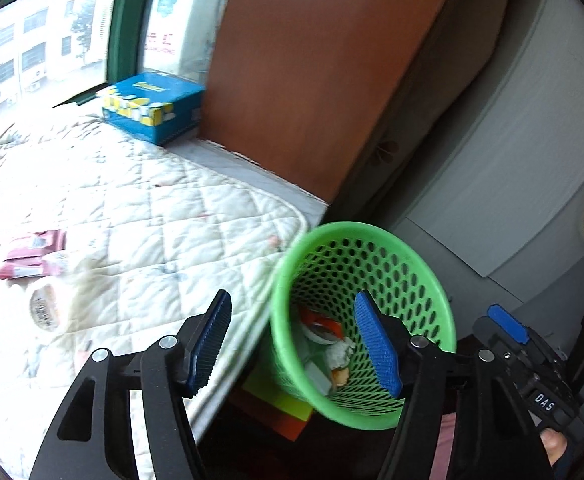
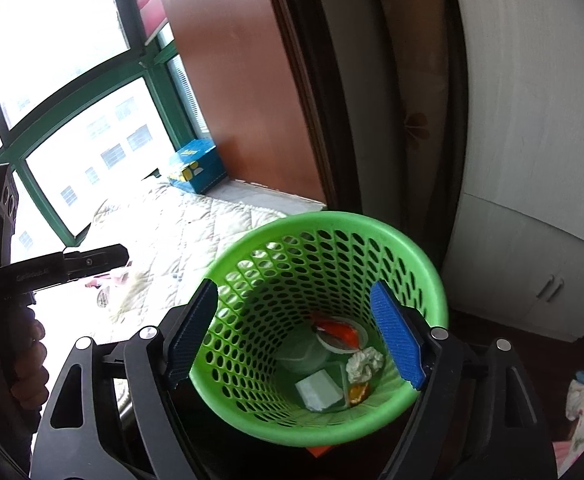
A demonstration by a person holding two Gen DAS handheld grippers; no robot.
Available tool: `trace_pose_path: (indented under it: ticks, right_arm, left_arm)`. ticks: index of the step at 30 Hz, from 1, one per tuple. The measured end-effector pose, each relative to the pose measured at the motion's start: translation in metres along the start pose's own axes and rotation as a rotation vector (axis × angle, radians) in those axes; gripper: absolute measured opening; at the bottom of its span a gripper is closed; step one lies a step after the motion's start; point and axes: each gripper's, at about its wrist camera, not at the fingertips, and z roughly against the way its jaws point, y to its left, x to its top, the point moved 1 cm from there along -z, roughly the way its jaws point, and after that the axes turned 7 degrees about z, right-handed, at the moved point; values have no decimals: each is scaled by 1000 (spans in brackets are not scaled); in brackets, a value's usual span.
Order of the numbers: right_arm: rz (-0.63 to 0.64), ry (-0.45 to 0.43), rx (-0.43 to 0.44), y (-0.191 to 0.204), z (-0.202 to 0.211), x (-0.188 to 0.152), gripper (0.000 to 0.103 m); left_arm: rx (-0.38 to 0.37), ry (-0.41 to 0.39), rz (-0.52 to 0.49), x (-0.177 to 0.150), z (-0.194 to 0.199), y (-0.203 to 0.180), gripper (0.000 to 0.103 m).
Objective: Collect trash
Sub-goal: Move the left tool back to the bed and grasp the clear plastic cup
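Beside the bed's near corner stands a green perforated plastic wastebasket, round, tapering toward its base, its long axis tilted in both views so the open mouth faces up and toward the cameras. Its wall is a lattice of oval holes under a smooth solid rim.

Contents at the bottom: a crumpled white paper wad at 3 o'clock, a white rectangular block at 6 o'clock, a round lid-like piece with an orange and red print at 12 o'clock, and a small orange scrap at 5 o'clock. A pale translucent item lies at 9 o'clock; its nature cannot be told.

The right gripper is spread wide, its ribbed blue pads over opposite sides of the rim, touching nothing that can be seen. The left gripper is likewise spread and empty, straddling the basket's left rim and the mattress edge.

The white quilted mattress cover, diamond-stitched, carries trash at 9 o'clock in the left wrist view: pink and maroon flat wrappers, long axis running roughly 8 to 2 o'clock, and just below them a round white label-printed lid. A blue and yellow cardboard box sits at the far end by the green-framed window, next to a brown wooden panel.
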Motion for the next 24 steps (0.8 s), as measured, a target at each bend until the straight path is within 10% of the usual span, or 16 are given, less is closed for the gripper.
trace_pose_path:
  ticks: [24]
  right_arm:
    - [182, 76, 182, 121, -54, 19, 80]
  left_arm:
    - [328, -111, 386, 7, 57, 259, 75]
